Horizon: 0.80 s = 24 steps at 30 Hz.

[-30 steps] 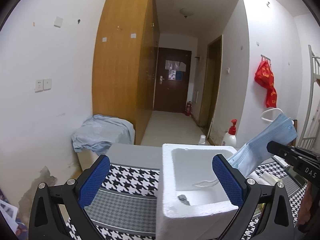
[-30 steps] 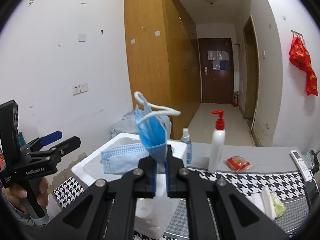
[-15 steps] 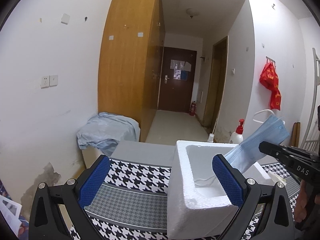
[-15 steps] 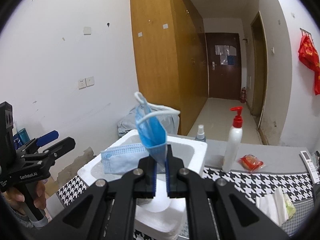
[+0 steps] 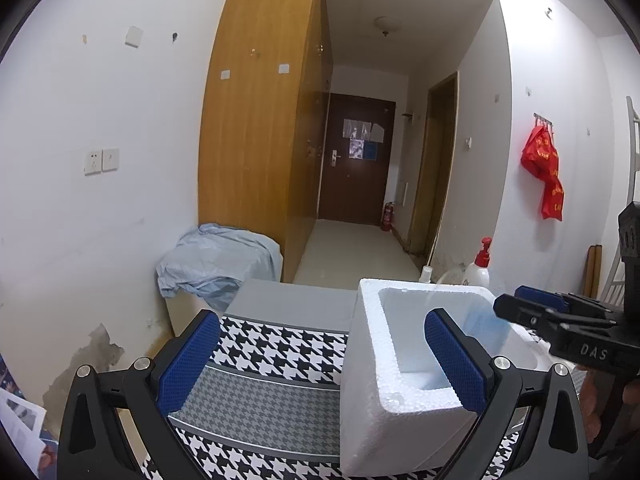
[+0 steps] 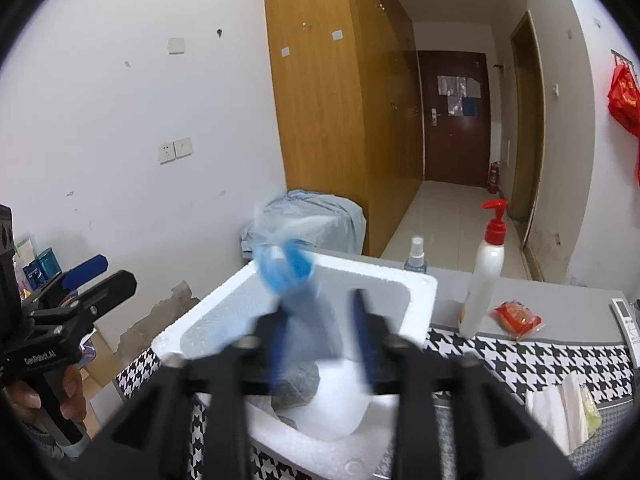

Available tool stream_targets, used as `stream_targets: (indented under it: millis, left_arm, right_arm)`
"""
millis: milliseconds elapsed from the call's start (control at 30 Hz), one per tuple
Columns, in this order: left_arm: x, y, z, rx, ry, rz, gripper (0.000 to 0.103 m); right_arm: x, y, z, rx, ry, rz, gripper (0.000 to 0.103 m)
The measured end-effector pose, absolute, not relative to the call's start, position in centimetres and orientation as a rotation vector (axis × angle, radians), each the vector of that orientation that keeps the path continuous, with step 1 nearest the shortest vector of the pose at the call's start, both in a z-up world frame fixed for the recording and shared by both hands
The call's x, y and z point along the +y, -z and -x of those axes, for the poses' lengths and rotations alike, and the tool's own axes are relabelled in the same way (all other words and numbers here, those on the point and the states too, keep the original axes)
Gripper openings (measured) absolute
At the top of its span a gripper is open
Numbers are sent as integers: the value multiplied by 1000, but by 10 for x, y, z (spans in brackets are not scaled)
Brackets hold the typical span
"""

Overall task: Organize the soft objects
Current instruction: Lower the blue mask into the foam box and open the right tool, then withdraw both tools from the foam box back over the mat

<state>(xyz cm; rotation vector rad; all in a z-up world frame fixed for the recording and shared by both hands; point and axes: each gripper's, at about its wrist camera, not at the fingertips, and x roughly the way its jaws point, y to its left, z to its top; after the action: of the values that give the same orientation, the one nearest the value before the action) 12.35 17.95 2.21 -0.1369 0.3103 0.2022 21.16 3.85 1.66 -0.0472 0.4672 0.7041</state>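
Blue and blurred, the face mask (image 6: 294, 280) sits low in the centre of the right wrist view, between the fingers of the right gripper (image 6: 320, 340), whose jaws are opening; the pads appear clear of it, so it seems to be dropping into the white foam box (image 6: 416, 292) directly beneath. A dark grey lump already lies on the box floor, too smeared to name. In the left wrist view the left gripper (image 5: 320, 364) fills the bottom edge with its jaws wide apart and nothing between them, its right finger overlapping the box's near wall.

This item looks as good as stowed. What may remain, by my reading, is the pale folded tissue or cloth (image 6: 556, 408) at lower right of the right wrist view.

The table (image 5: 280, 348) wears a black-and-white houndstooth cover with grey bands. Behind the box stand a small spray bottle (image 6: 416, 256) and a red-topped pump bottle (image 6: 484, 280), with a red snack packet (image 6: 516, 316) beside them. Further off, a crumpled pale-blue sheet (image 5: 216, 256) lies left of centre, then the wooden wardrobe (image 5: 264, 120), and a corridor to a dark door (image 5: 352, 160).
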Motion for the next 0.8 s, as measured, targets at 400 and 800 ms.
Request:
stream_targets:
  millis: [400, 800]
  left_arm:
    - [169, -24, -128, 315, -163, 135, 102]
    - [145, -32, -128, 314, -108, 107, 102]
  right_arm:
    - [28, -21, -207, 450, -679, 44, 84]
    - [4, -25, -193, 418, -637, 20, 103]
